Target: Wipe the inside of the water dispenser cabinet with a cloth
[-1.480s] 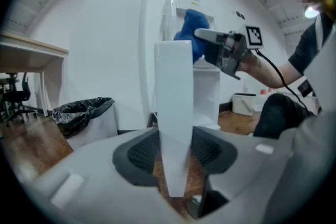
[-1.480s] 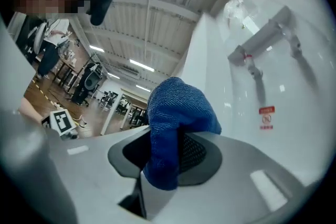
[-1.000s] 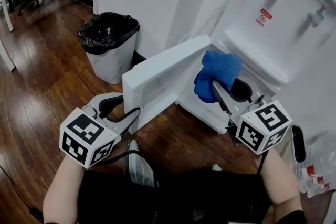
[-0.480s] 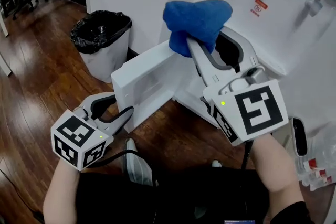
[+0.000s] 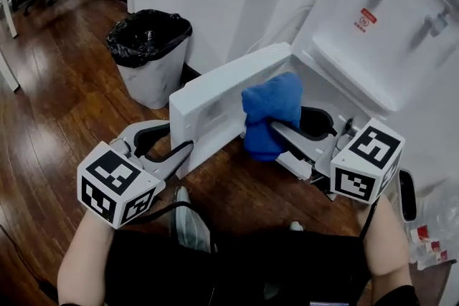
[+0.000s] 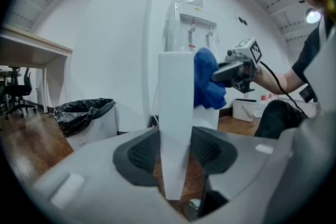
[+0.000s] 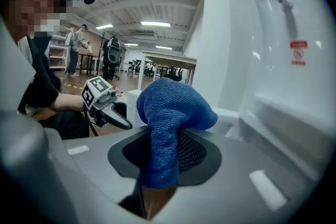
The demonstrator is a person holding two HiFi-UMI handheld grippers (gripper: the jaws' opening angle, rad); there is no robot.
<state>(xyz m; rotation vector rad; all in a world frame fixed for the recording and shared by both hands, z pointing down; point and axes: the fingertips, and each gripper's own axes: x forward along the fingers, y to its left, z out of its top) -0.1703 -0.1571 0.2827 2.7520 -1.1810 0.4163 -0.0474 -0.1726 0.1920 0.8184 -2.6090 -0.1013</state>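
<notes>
Centre frame: left gripper [image 5: 179, 152] clamped on the open door [image 5: 215, 100]; right gripper [image 5: 287, 131] clamped on the cloth [image 5: 271, 107].

No words can be read.
A small red sticker [image 5: 368, 19] sits on the white dispenser [image 5: 344, 61]; its print is too tiny to read.

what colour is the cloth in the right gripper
Blue. The cloth shows best in the right gripper view, pinched between the jaws.
</notes>
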